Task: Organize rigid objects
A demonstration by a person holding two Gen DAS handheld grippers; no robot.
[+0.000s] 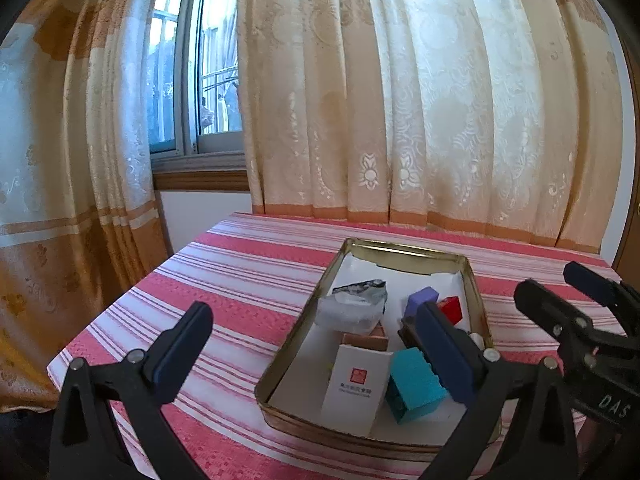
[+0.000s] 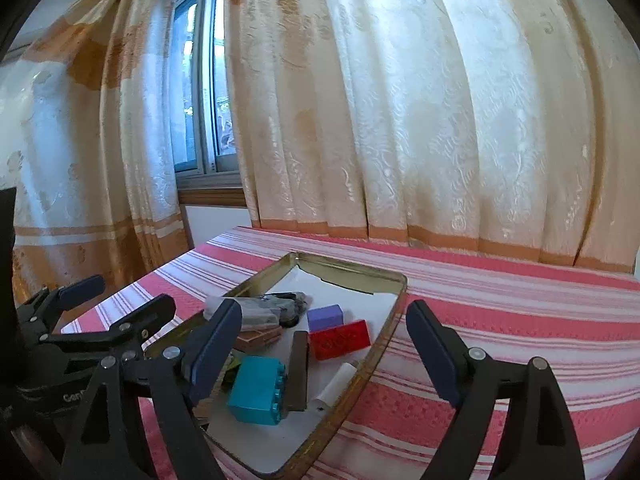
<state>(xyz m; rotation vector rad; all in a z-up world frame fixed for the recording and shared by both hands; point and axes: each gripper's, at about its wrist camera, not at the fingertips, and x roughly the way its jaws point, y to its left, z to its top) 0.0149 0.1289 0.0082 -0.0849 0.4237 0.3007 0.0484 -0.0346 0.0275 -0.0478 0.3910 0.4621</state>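
A gold metal tin (image 1: 280,356) (image 2: 394,280) lined with white paper sits on the striped table. In it lie a teal brick (image 1: 416,388) (image 2: 258,390), a red brick (image 1: 450,308) (image 2: 340,338), a purple block (image 1: 420,298) (image 2: 325,316), a white card box (image 1: 356,388), a wooden block (image 1: 366,340) (image 2: 258,336) and a crumpled foil wrapper (image 1: 352,304) (image 2: 276,302). My left gripper (image 1: 316,354) is open and empty above the tin's near left side. My right gripper (image 2: 324,350) is open and empty over the tin's right rim; it also shows in the left wrist view (image 1: 560,284).
The table (image 1: 224,264) (image 2: 500,320) has a red and white striped cloth. Cream and orange curtains (image 1: 400,100) hang behind it, with a window (image 1: 188,80) at the left. A dark flat strip (image 2: 299,368) and a white roll (image 2: 334,388) also lie in the tin.
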